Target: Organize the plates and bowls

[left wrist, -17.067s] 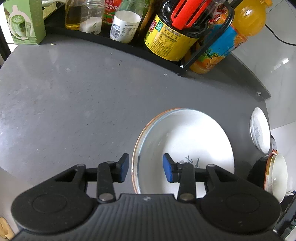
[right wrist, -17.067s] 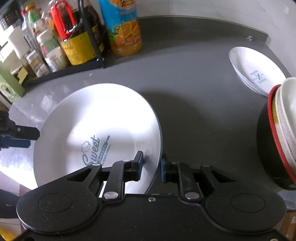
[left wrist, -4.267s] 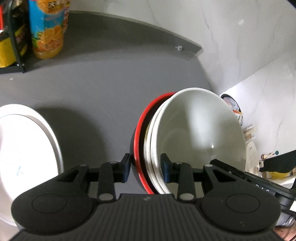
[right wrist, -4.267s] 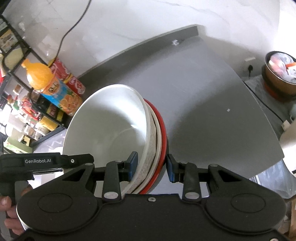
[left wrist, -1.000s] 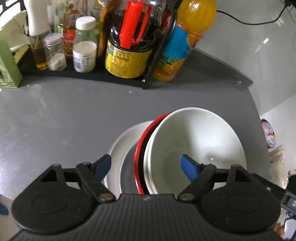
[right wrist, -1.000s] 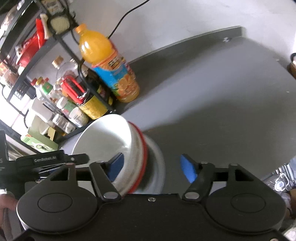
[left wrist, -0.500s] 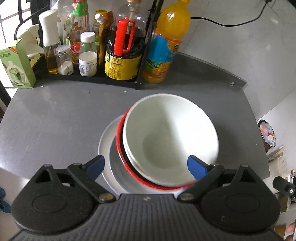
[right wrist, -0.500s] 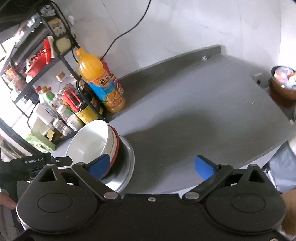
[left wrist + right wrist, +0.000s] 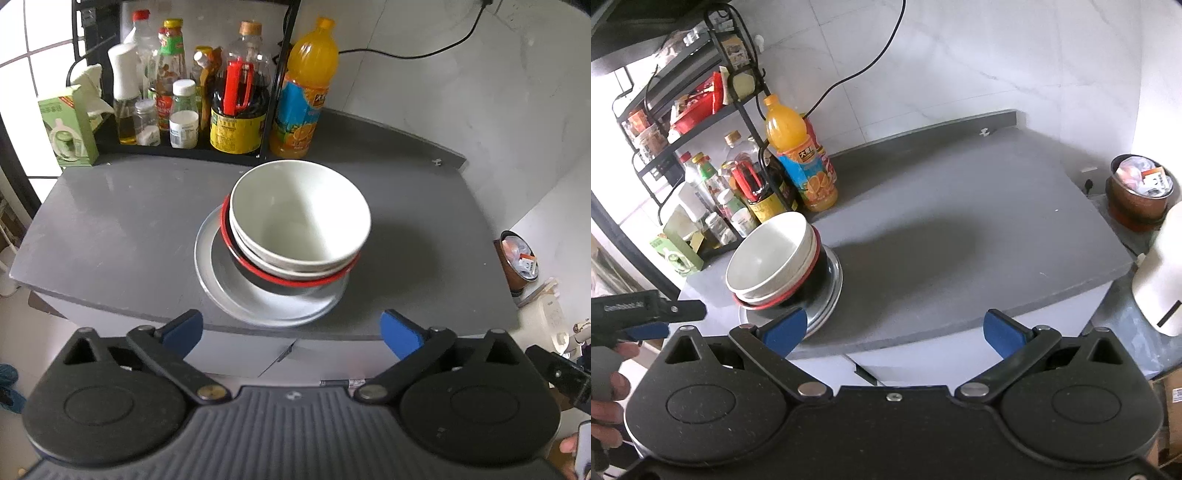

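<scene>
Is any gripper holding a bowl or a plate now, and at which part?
Nothing is held: left gripper and right gripper are open, apart from the bowl stack.

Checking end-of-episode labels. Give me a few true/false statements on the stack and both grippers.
1. The bowls sit on the plates. True.
2. The left gripper is shut on the top bowl. False: it is open and holds nothing.
3. The right gripper is open. True.
4. The orange juice bottle lies on its side. False: it stands upright beside the rack.
5. The lowest bowl in the stack has a red rim. True.
</scene>
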The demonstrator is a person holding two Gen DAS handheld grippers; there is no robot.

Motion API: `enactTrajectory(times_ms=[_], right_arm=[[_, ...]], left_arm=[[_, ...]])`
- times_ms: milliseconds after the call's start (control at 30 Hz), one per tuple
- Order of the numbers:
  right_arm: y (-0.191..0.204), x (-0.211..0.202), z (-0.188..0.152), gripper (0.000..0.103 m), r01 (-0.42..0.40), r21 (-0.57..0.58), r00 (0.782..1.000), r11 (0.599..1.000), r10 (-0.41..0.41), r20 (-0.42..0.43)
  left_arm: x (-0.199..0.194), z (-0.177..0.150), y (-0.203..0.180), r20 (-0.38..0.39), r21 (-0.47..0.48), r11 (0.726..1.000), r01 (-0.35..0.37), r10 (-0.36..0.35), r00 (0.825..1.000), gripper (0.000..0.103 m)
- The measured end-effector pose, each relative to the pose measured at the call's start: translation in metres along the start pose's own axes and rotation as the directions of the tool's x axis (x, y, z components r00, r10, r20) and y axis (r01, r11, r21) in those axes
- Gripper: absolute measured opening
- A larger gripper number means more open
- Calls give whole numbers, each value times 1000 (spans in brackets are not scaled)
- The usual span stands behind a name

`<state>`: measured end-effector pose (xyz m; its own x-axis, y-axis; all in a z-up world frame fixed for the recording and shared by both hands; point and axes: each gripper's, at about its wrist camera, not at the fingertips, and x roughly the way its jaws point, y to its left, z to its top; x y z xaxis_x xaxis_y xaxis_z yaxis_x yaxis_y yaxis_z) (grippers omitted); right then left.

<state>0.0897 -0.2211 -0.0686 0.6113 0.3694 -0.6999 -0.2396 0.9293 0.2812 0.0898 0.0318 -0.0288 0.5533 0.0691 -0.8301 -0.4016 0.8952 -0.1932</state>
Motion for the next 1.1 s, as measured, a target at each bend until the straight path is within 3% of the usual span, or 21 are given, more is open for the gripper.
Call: enactTrajectory(times_ms=[367,933,1100], right_arm=[[22,-32,-23,103,55,-55,996,997,-51,72],[93,-56,-72,103,116,15,986,993,-117,115],[109,-62,-79,103,110,11,986,994,-111,122]], left_arm=[[-39,-33,12,50,59,998,20,-23,998,102],[-74,-58,78,49,198,974,107,-119,992,102],[-83,-61,87,63,237,967,97,-115,991,102]])
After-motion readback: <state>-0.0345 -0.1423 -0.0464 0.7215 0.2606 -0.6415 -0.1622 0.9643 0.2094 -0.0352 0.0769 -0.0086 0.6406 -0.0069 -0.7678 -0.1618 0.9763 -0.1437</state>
